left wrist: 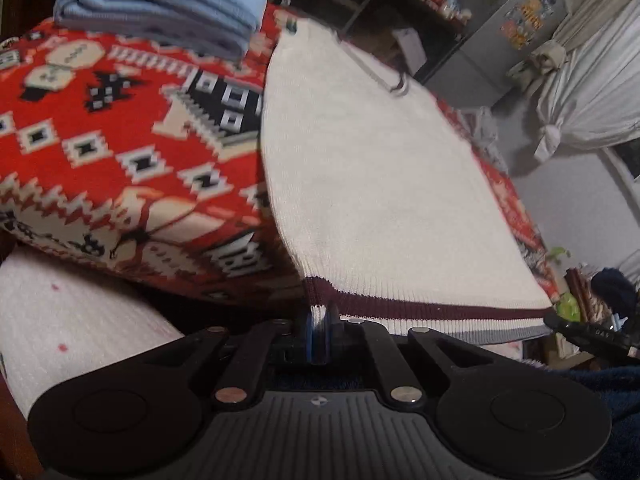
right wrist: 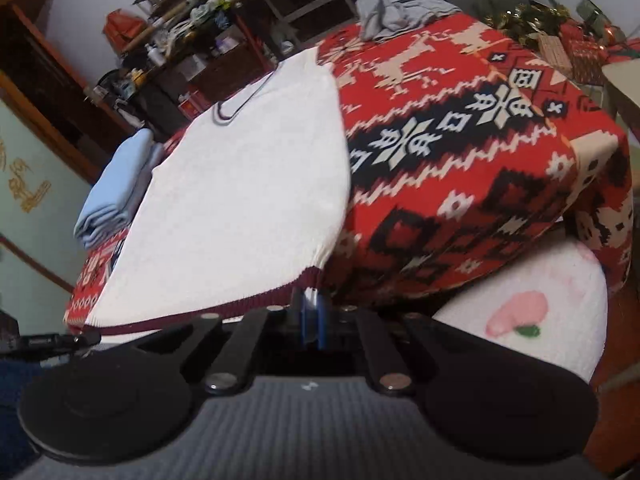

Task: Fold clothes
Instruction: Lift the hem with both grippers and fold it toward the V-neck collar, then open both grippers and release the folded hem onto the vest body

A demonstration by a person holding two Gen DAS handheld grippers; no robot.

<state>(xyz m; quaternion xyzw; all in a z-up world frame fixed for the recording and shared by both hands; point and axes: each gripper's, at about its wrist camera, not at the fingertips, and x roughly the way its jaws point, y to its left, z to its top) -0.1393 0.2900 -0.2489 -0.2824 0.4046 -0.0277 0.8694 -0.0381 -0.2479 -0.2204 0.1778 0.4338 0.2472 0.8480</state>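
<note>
Sweater [left wrist: 380,184] runs lengthwise away; left gripper [left wrist: 320,326] and right gripper [right wrist: 311,312] each pinch a hem [left wrist: 440,312] corner.

Two fisheye wrist cams, each low and close behind its own gripper, looking fwd and slightly down along the fingers. Left cam sits at near left corner of the white sweater [left wrist: 380,184], right cam at near right corner. Both share the sweater and red patterned blanket [right wrist: 460,168] stretching far.

White sweater [left wrist: 380,184] — flat, hem pinched
</note>
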